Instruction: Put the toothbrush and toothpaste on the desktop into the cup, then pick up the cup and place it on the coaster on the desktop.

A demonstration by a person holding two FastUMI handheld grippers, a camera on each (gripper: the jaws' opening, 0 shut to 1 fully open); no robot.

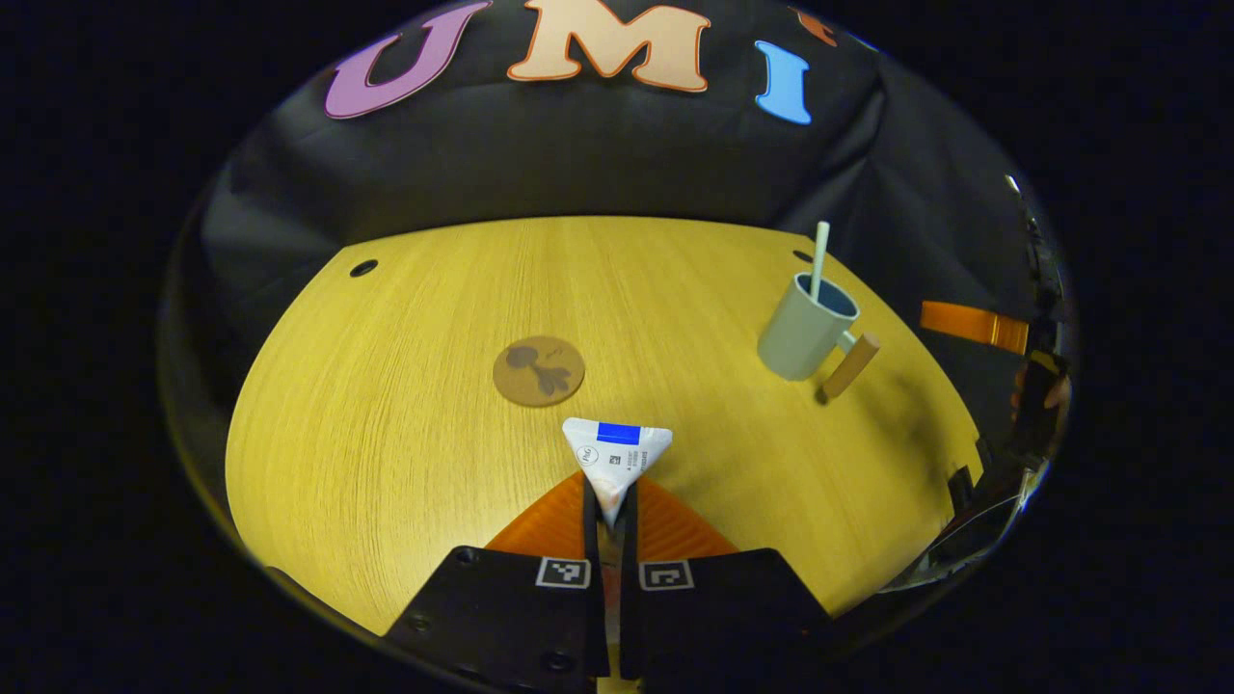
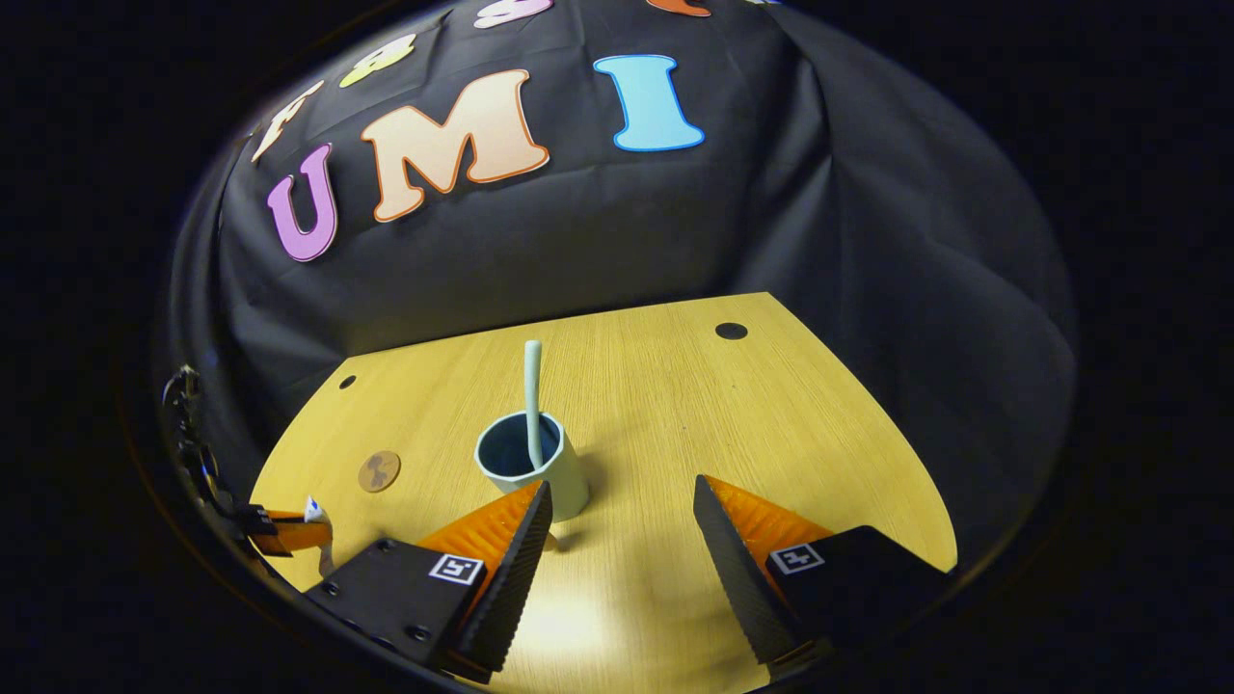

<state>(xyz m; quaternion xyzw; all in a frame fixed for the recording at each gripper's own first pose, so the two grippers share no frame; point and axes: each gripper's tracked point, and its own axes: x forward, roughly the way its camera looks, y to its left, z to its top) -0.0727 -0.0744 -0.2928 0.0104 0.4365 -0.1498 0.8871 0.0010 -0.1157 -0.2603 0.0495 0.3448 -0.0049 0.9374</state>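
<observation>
Left gripper pinches the toothpaste by its tail, clear of the desktop.
We keep the right gripper wide apart and empty beside the cup, where the toothbrush stands.

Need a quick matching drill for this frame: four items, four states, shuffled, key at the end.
Items:
1. toothbrush
2. toothpaste
3. coaster
4. right gripper

States:
A. bare on the desktop, nothing on it
B. open, near the cup
C. standing in the cup
D. clamped in the left gripper

Pairs: 1-C, 2-D, 3-A, 4-B
</observation>
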